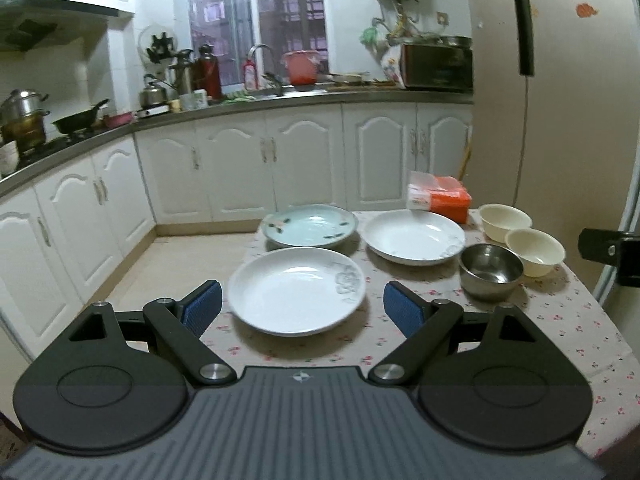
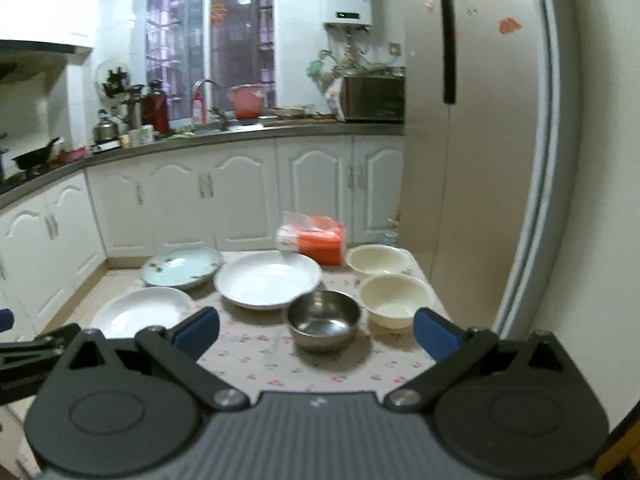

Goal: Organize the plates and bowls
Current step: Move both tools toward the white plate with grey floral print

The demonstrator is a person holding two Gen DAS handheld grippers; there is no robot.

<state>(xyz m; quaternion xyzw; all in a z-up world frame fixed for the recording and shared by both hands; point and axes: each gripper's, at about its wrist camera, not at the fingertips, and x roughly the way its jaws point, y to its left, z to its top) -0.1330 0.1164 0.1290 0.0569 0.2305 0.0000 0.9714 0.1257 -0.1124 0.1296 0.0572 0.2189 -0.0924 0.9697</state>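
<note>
Plates and bowls sit spread over the floral table (image 1: 540, 320): a near white plate (image 1: 297, 291), a green plate (image 1: 310, 225), a far white plate (image 1: 414, 236), a steel bowl (image 2: 324, 320) and two cream bowls (image 2: 394, 300). Left gripper (image 1: 302, 309) hangs spread wide before the near plate, empty. Right gripper (image 2: 316, 330) gapes too, framing the steel bowl without touching.

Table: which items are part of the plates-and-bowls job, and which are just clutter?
Job items: near white plate, far white plate, pale green plate, steel bowl, two cream bowls.

Just lying about: orange tissue pack on the table; kettle, flasks and red basin on the counter.
</note>
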